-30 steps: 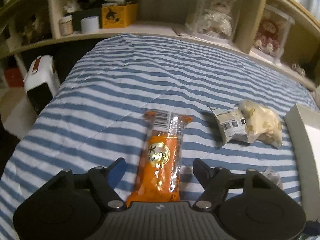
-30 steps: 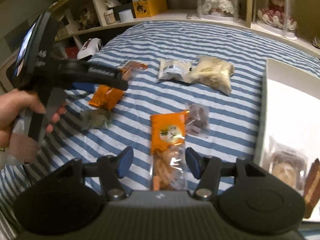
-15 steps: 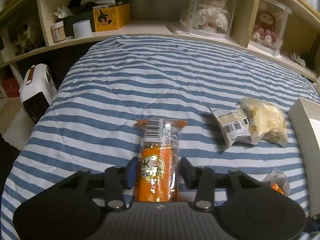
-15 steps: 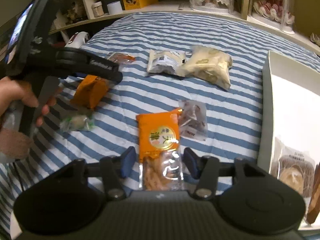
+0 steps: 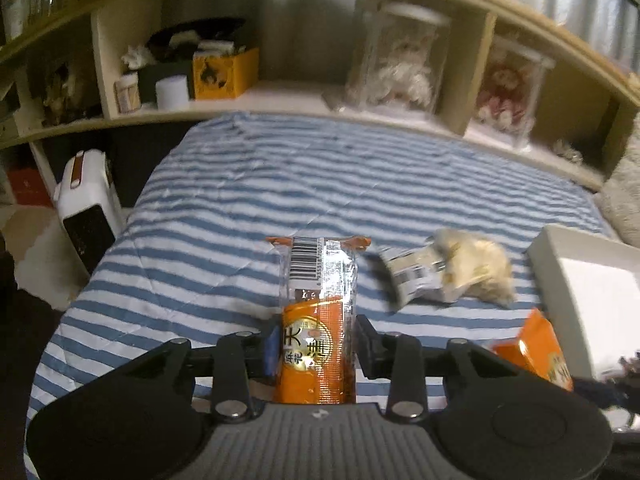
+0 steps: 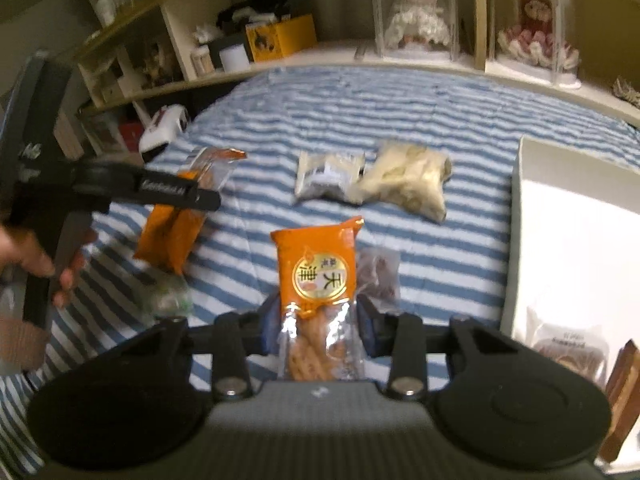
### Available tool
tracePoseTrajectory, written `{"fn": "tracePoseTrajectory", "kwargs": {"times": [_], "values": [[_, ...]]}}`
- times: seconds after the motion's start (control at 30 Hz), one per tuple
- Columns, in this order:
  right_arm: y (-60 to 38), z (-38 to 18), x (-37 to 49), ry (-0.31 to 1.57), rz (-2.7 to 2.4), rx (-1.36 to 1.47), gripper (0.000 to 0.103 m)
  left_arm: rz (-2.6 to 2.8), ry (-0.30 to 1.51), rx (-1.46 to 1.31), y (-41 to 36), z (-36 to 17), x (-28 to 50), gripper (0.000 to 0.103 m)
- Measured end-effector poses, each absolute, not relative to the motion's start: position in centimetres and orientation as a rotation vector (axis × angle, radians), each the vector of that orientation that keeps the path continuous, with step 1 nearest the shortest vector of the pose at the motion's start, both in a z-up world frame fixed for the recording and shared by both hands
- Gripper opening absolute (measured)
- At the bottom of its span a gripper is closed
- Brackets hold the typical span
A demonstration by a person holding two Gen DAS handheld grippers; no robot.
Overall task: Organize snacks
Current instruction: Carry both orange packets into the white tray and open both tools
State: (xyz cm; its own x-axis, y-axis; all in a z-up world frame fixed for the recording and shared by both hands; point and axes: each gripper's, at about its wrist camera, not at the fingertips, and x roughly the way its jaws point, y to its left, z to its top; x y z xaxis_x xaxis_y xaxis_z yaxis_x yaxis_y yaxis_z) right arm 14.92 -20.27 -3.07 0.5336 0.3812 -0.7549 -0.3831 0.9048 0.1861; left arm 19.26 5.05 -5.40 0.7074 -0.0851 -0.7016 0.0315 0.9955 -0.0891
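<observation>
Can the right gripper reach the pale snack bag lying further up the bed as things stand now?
Probably not yet: the right gripper is shut on an orange snack pack, so it has no free grip. The way over the striped bedcover to the pale snack bag looks open.

"天津" on right orange packet (image 6: 318,276), "天津" with smaller characters on left orange packet (image 5: 316,344), barcode numbers unreadable

A blue and white striped blanket (image 5: 248,216) covers the bed. Behind it a long shelf (image 5: 280,98) holds a yellow box (image 5: 224,74), a white cup (image 5: 172,92) and two dolls (image 6: 416,20) in clear cases. A white heater (image 5: 86,216) stands on the floor.
</observation>
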Motion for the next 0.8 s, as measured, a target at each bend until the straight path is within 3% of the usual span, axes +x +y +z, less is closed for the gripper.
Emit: {"fn": "tracePoseTrajectory", "kwargs": {"times": [0.8], "values": [[-29.4,3.9,16.4,0.728,0.33,0.084,0.045,-0.223,0.718,-0.105,-4.7,0.3,16.0,0.039]]}}
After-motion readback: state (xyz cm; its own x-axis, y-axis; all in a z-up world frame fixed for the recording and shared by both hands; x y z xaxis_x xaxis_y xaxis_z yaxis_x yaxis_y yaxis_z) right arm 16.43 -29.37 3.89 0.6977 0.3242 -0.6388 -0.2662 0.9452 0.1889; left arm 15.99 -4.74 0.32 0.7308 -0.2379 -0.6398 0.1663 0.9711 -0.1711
